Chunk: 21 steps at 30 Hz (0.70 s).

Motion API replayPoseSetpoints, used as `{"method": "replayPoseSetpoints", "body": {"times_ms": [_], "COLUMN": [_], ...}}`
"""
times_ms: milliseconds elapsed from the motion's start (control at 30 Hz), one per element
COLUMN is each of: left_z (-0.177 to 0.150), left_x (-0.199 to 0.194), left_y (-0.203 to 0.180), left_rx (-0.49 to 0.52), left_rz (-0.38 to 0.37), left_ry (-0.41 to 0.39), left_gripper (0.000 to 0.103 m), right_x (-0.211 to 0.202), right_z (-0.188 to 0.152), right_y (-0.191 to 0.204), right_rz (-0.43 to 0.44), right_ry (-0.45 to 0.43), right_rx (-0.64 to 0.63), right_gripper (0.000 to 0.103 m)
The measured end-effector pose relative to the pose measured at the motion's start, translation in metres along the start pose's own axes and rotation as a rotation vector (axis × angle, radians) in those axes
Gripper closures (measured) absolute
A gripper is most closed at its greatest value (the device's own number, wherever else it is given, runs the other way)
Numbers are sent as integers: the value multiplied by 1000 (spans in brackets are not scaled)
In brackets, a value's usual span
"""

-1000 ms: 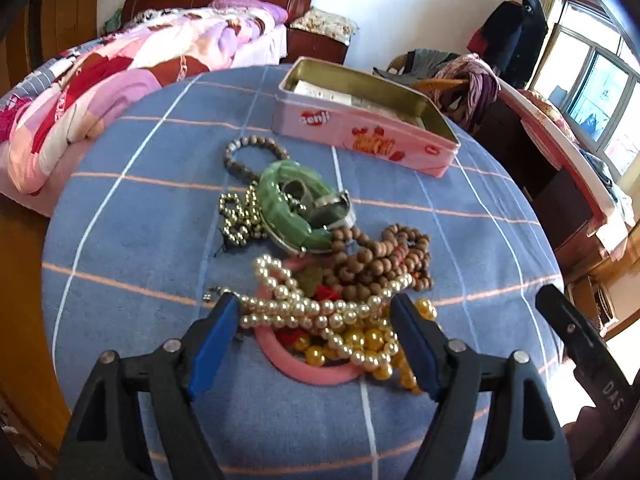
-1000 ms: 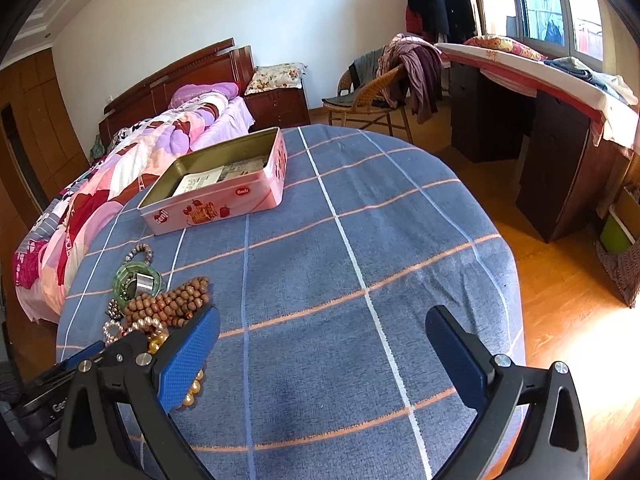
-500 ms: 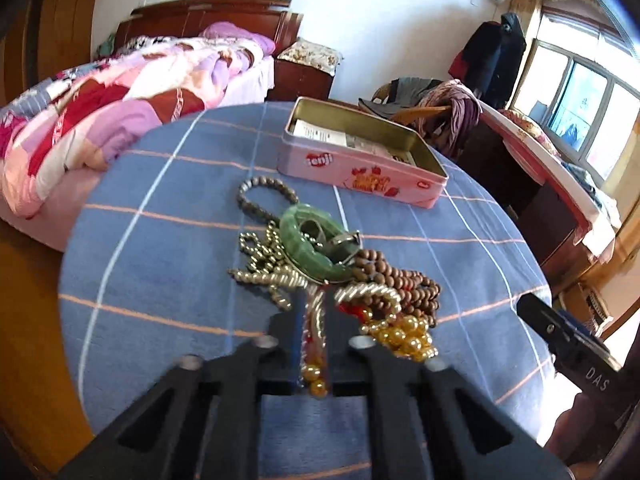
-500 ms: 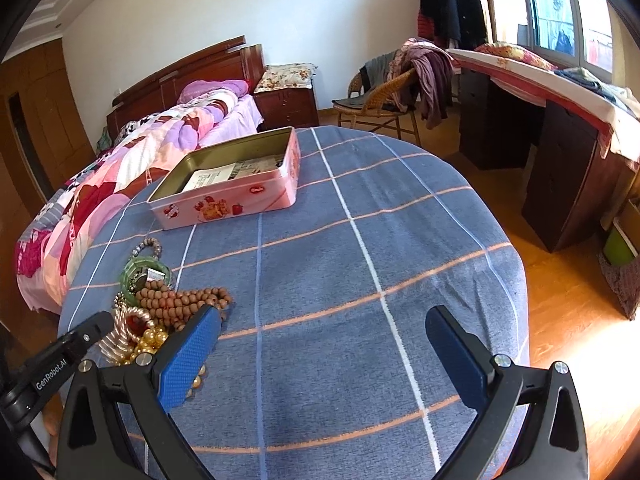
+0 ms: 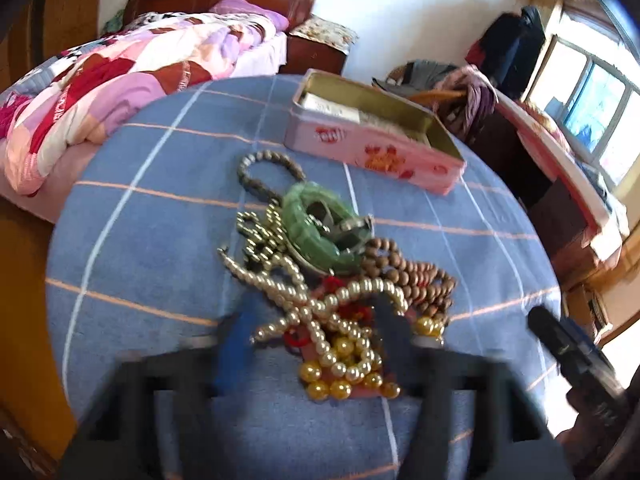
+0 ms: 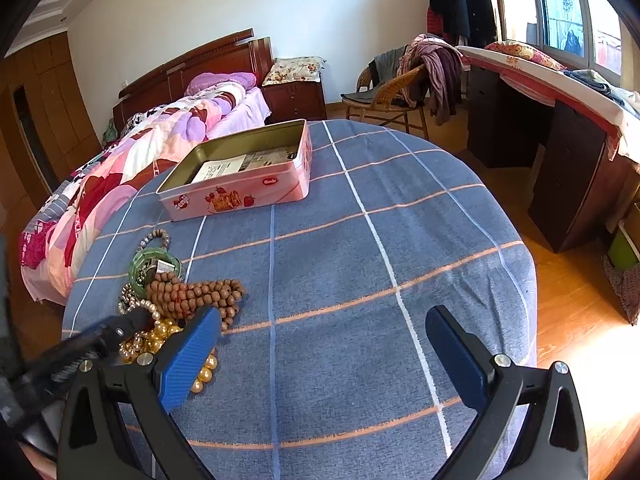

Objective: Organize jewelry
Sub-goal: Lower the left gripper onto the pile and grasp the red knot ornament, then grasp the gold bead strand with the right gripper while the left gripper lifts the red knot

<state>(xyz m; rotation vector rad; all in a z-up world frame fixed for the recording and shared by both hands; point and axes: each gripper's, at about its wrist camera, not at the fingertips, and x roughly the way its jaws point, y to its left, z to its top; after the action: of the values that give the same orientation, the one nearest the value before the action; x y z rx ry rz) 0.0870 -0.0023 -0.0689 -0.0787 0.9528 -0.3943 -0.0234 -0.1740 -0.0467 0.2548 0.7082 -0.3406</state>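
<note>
We read the left gripper as blurred, its blue fingers parted on either side of the cream pearl strand; whether anything is held, we cannot tell. The tangled jewellery heap sits near the blue checked tablecloth's near-left edge, well apart from the open pink tin box. The right gripper is spread wide, empty. Advice: pinch one strand only, lift slowly so the green bangle and brown wooden beads drop free.
</note>
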Motion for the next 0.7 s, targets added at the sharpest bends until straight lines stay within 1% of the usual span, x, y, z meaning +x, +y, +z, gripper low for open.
{"method": "replayPoseSetpoints", "body": {"times_ms": [33,67,100,167,233,300,367,400,467,533,633,700], "left_z": [-1,-2,-2,-2,-1,2,4,4,6,10,14,14], "left_x": [1,-1,-3,-10,-22,-33,-45,-52,-64,-73,-79,-79], "left_y": [-1,-1,0,2,6,8,11,13,17,20,24,27], "left_rx": [12,15,14,3,-7,-4,-4,-8,-22,-35,-41,-45], "left_rz": [10,4,-14,-48,-68,-79,-80,-85,-93,-92,-81,-75], "left_ry": [-1,-12,-17,-38,-77,-111,-144,-164,-194,-225,-249,-250], "left_gripper": [75,80,82,83,83,83,83,83,83,83,83,83], "right_x": [0,0,0,0,1,4,9,12,19,26,39,42], "right_z": [0,1,1,1,-1,-3,-7,-9,-13,-17,-22,-23], "right_y": [0,0,0,3,7,13,20,23,31,44,60,71], "right_rz": [-1,0,5,20,55,116,167,194,267,320,324,299], "right_ry": [-2,-4,-4,1,11,37,76,100,146,180,213,196], "right_rx": [0,0,-2,-12,-24,-42,-57,-63,-70,-83,-124,-171], "right_gripper": [1,1,1,1,2,6,16,18,18,18,18,18]}}
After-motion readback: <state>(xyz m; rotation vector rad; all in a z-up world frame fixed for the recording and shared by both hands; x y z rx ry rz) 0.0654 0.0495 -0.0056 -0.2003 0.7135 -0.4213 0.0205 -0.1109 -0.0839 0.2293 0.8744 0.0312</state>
